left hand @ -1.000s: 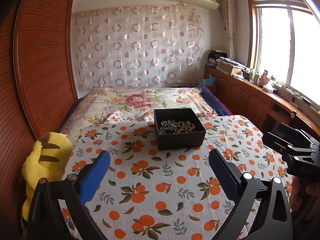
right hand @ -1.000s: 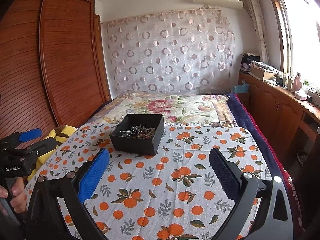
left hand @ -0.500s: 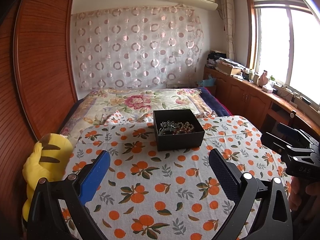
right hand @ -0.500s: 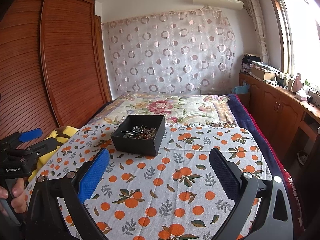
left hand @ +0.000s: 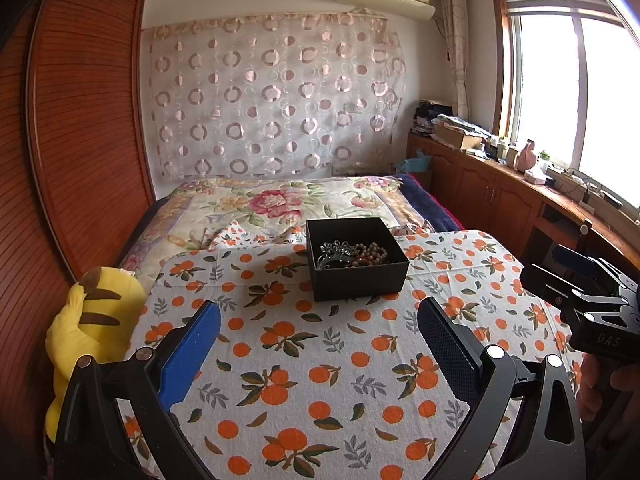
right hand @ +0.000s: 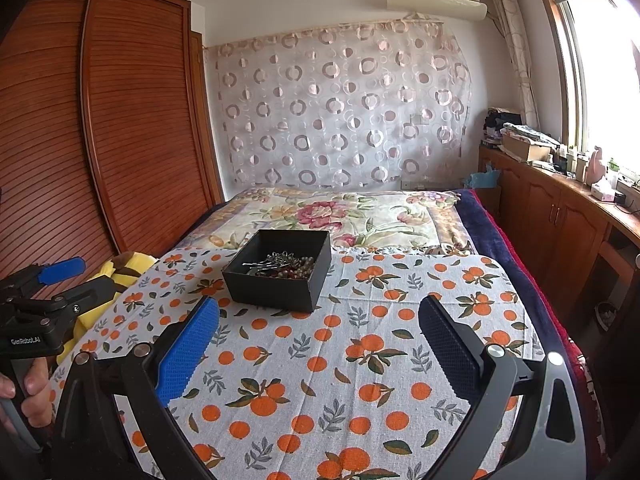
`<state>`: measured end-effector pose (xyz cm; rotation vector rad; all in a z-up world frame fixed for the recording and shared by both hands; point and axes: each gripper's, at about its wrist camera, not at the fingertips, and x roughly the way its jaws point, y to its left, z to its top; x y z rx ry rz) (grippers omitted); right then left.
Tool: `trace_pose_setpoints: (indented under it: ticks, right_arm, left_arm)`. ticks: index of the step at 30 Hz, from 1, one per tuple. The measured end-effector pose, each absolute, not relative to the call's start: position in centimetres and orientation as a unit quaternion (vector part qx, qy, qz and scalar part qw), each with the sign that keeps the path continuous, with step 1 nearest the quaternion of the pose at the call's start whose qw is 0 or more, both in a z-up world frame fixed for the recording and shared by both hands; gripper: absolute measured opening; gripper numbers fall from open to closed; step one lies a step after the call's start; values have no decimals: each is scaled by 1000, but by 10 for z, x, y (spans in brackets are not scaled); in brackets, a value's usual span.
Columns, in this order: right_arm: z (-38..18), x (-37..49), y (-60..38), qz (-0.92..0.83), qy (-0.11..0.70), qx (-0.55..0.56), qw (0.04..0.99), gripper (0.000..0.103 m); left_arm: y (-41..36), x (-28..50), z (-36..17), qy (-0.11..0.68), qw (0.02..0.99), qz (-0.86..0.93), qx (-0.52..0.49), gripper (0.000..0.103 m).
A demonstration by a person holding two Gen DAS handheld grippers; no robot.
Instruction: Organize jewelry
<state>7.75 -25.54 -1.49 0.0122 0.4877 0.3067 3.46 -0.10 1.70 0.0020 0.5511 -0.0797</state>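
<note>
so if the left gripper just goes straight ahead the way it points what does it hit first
Most likely the black jewelry box, which sits ahead between the open left gripper fingers' line. Only bare orange-print cloth lies before it, though depth and height above the cloth are hard to judge.
</note>
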Motion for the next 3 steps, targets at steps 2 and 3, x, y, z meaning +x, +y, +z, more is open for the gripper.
trace_pose_setpoints:
  ticks: [2,3]
  right_arm:
    - [-15,78,-256,151,241,7,959,101]
    - [-15,78,-256,151,241,7,959,101]
  left_arm:
    - [-1,34,18,272,962,-40,1,95]
    - [-1,34,18,271,962,-40,1,95]
